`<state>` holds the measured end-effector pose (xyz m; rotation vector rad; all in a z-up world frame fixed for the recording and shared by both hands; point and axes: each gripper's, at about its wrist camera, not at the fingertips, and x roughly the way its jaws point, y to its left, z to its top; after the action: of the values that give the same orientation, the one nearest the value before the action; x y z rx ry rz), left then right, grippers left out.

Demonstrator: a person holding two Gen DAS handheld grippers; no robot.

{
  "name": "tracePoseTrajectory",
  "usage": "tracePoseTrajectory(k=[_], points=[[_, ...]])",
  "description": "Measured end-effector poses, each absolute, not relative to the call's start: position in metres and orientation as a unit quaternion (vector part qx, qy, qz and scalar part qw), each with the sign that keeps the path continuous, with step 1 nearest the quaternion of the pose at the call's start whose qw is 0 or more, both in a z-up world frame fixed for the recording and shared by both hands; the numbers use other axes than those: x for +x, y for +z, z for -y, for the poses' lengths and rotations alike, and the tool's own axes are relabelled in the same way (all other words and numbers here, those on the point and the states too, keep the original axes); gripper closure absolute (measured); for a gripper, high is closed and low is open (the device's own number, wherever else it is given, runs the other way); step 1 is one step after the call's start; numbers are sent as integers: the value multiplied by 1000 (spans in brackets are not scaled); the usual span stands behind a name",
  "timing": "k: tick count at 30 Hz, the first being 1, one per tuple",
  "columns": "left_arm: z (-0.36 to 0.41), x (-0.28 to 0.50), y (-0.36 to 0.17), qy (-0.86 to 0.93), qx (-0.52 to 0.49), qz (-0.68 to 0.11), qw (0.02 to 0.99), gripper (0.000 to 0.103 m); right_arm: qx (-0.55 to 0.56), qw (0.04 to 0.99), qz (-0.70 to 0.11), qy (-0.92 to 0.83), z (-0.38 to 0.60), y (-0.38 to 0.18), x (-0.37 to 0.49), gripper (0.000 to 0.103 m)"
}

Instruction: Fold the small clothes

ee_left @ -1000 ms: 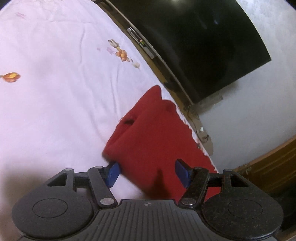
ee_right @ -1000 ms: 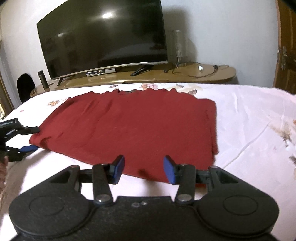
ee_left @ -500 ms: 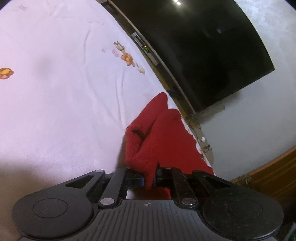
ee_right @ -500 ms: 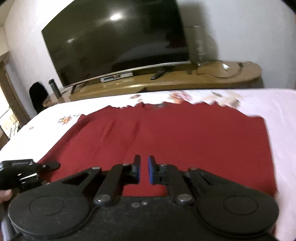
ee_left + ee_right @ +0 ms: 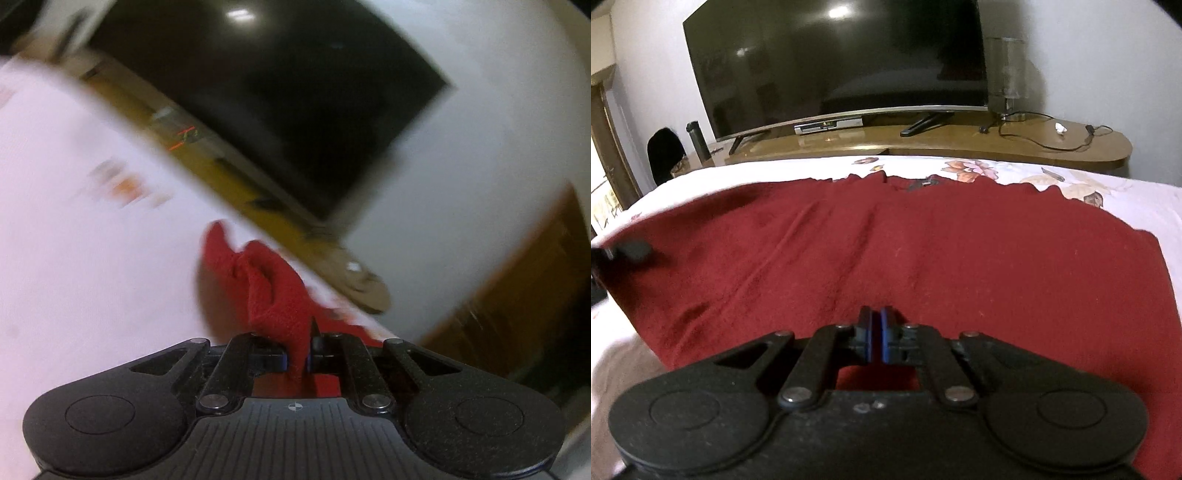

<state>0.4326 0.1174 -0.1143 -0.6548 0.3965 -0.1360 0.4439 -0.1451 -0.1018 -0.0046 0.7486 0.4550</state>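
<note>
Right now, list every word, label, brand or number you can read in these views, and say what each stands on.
No text can be read.
Set-top box under the TV: its front display glows, too small to read.
Left wrist view: red and green display lights below the TV, smeared by motion blur.
Red garment: the neck tag is too small to read.

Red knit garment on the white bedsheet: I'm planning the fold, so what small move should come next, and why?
Probably lift both pinched spots together and carry the near edge toward the television. The left gripper is shut on a raised bunch of the red knit garment; the right gripper is shut at its near hem, and the rest lies flat on the white bedsheet.
</note>
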Motion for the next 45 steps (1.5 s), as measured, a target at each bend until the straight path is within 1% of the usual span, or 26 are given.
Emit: tracePoseTrajectory(k=[5,7,9,11,12,13,14,15,16,17,18,19,20,21,22,23,24,25,26,29,31,34,38,40,42,45], points=[[-50,463,-55,-195,-235,-175,936,95,59,900,-372,220,157,-104,450,100],[-19,479,-47,-245,-219,-185,926,95,107,890,-381,225,170,-107,453,103],[16,497,-50,-285,-201,-209,914,95,195,872,-390,222,200,-106,456,101],[52,516,-66,-316,-186,-251,896,95,307,848,-380,206,249,-111,447,84],[69,526,-80,-335,-187,-274,882,95,359,826,-383,205,275,-118,442,79],[83,535,-94,-354,-190,-300,865,94,411,803,-384,200,302,-125,434,71],[98,543,-112,-368,-194,-323,850,94,450,786,-376,195,324,-131,426,67],[105,548,-125,-370,-204,-338,841,94,500,762,-362,193,348,-139,416,76],[109,552,-136,-369,-216,-353,832,94,536,738,-371,176,366,-147,410,91],[109,556,-144,-362,-229,-364,827,94,555,720,-381,170,378,-154,406,101],[106,554,-149,-362,-241,-368,822,94,564,709,-388,167,386,-160,403,101],[102,552,-150,-365,-255,-367,817,94,566,707,-387,172,392,-161,399,93],[98,551,-150,-366,-260,-371,813,93,565,711,-382,172,396,-159,395,78],[96,550,-146,-366,-251,-378,813,89,563,716,-375,169,398,-157,392,72],[93,547,-140,-368,-240,-382,813,67,570,716,-364,176,400,-156,389,61],[89,540,-131,-377,-231,-374,815,40,575,716,-353,179,400,-153,386,55],[84,529,-120,-387,-227,-357,820,30,574,718,-350,179,400,-151,385,53],[74,519,-107,-398,-225,-333,825,18,570,721,-351,179,399,-148,384,48],[59,509,-95,-405,-228,-312,829,15,569,722,-350,182,398,-146,383,42],[12,495,-85,-348,-245,-282,860,15,563,724,-350,190,392,-142,385,36],[-17,499,-96,-238,-246,-296,892,15,557,725,-358,190,393,-141,393,36],[-46,510,-116,-156,-286,-312,893,15,534,734,-370,195,383,-135,406,36],[-47,532,-127,-134,-293,-332,887,15,481,760,-391,193,363,-124,426,35],[-39,541,-133,-120,-280,-352,885,15,468,767,-389,205,358,-115,432,34],[-36,546,-137,-114,-274,-353,887,15,469,766,-389,206,357,-115,435,34],[-35,555,-138,-106,-268,-353,890,15,462,764,-410,186,355,-120,447,39]])
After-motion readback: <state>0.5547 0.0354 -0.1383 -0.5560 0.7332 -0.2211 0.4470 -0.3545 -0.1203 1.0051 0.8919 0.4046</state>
